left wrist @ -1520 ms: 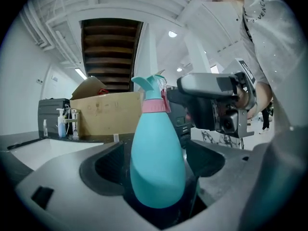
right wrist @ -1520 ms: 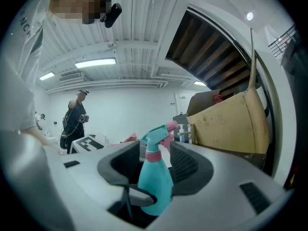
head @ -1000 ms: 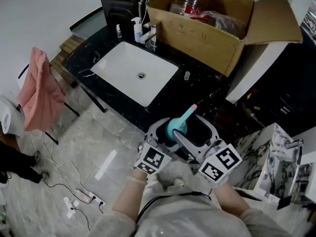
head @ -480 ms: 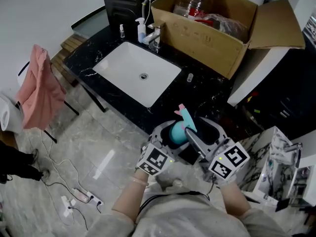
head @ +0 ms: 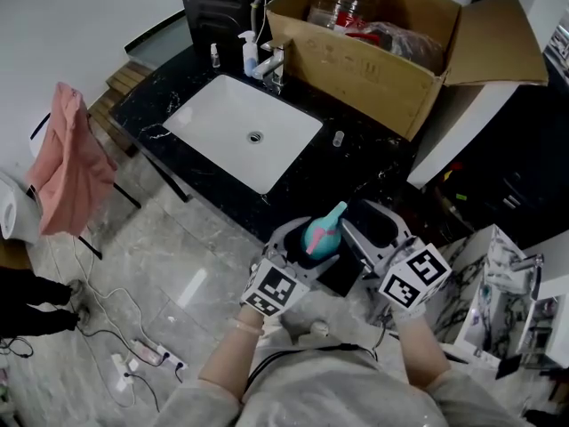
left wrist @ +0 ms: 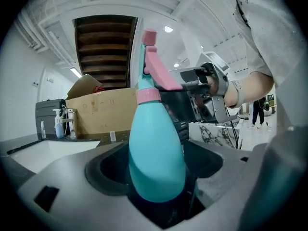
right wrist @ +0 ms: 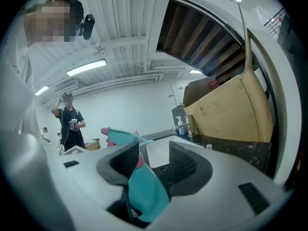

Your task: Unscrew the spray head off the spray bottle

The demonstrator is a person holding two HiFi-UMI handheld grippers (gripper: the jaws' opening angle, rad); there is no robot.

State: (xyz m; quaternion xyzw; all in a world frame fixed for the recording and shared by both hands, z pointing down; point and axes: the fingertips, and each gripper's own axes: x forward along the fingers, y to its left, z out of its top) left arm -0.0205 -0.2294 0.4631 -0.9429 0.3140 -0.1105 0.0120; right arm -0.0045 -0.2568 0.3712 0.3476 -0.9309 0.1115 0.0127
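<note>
My left gripper [head: 307, 245] is shut on the round body of the teal spray bottle [head: 318, 237], which stands upright between its jaws [left wrist: 156, 143]. The spray head [left wrist: 153, 66] is pink at collar and trigger and teal on top [head: 335, 212]. My right gripper [head: 364, 234] sits just right of the bottle at neck height. Its jaws are closing. In the right gripper view the bottle [right wrist: 144, 191] leans against the left pad, with the spray head [right wrist: 118, 137] beyond it. The right pad [right wrist: 185, 160] stands apart from it.
A black counter [head: 373, 167] with a white sink [head: 244, 127] lies ahead, with a soap dispenser [head: 248, 53] by the tap. An open cardboard box [head: 382, 52] sits at the back. A pink cloth [head: 67, 163] hangs at left; cables [head: 133, 354] lie on the floor.
The spray head has swung round, pointing left half a second ago and up-right now. My right gripper has shifted right, off the bottle's top, and its jaws have narrowed.
</note>
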